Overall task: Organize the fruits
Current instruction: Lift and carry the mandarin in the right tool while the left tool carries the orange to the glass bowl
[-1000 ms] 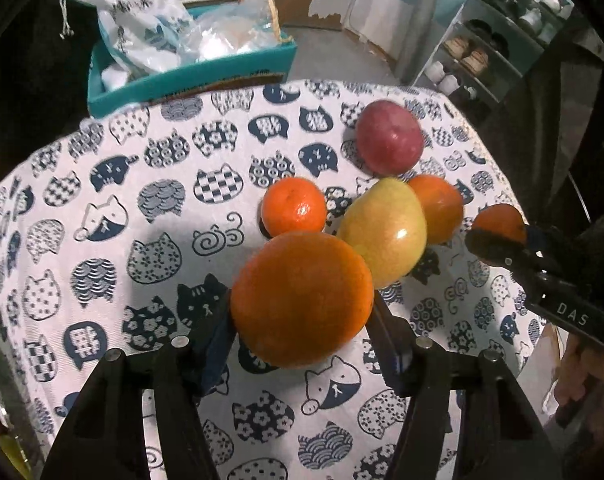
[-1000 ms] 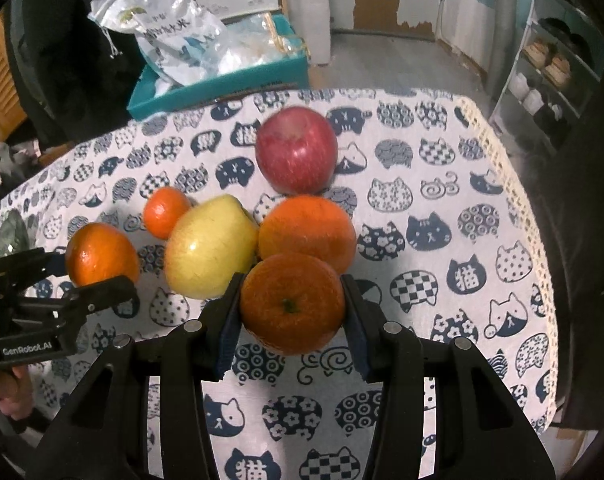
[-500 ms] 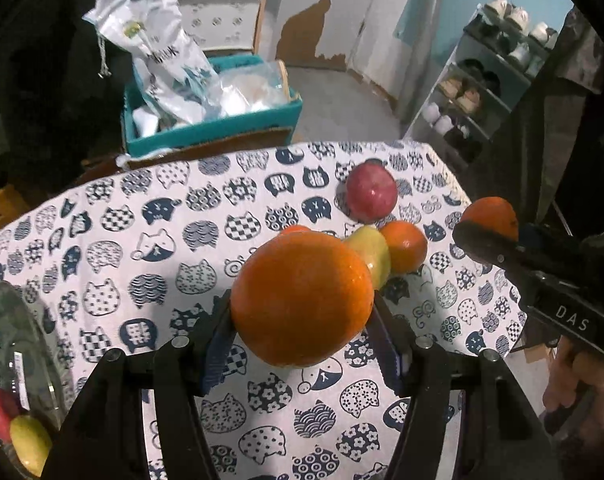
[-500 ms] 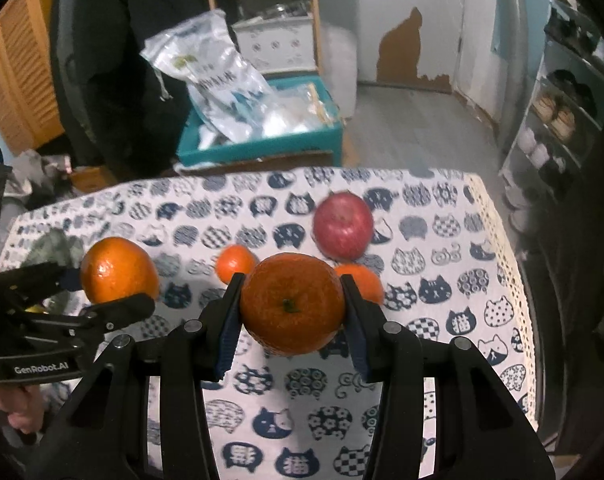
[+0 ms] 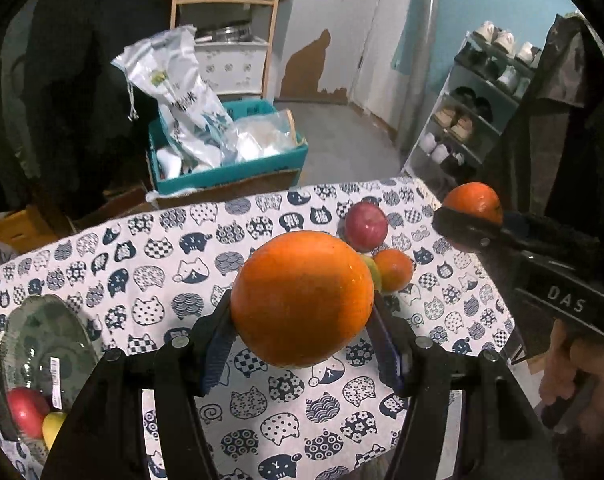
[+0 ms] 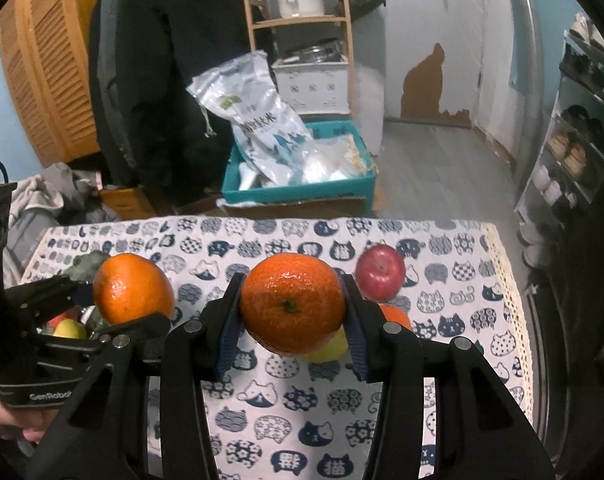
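Two oranges now lifting clear of the worktop (image 5: 102, 248): left claw (image 5: 302, 344) gripping orange (image 5: 302, 298), right claw (image 6: 290, 334) gripping tangerine (image 6: 292, 302), bowl (image 5: 26, 332) likely next.

We see matt woven cloth (image 5: 150, 280) with printed cats over the worktop, a glossy, finely dimpled big orange (image 5: 302, 300), a smooth shiny red apple (image 6: 381, 273), a clear glass bowl (image 5: 42, 344), and ribbed blue pads (image 6: 228, 332) on matt black plastic.
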`<state>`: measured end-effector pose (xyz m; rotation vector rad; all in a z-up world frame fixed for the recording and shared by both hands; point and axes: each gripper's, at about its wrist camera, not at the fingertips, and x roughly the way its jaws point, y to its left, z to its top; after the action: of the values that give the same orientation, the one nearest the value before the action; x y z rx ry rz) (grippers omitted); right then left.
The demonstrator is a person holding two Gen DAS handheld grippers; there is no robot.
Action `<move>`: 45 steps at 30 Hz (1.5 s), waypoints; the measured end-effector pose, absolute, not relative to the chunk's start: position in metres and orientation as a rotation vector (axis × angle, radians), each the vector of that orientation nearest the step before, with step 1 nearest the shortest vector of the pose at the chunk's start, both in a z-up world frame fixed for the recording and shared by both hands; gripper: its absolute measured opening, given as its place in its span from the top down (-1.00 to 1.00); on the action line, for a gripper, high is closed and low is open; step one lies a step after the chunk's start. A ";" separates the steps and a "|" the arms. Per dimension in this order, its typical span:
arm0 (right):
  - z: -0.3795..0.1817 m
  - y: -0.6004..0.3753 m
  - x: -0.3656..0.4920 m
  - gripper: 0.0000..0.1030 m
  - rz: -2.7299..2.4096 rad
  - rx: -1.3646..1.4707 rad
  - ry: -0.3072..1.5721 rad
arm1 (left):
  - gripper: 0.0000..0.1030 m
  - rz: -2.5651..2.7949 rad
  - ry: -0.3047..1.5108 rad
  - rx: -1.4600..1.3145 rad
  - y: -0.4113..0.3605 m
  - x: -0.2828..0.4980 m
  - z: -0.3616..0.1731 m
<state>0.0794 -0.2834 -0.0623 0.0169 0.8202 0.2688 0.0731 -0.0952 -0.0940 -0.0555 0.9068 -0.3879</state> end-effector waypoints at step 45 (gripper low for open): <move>-0.039 -0.108 0.090 0.12 0.529 -0.096 0.809 | -0.24 -0.175 0.849 -0.199 0.058 0.036 -0.076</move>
<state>0.0899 -0.1081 -0.0385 -0.0964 0.8090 0.5287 0.0356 0.0585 -0.0759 -0.1986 0.8486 -0.1750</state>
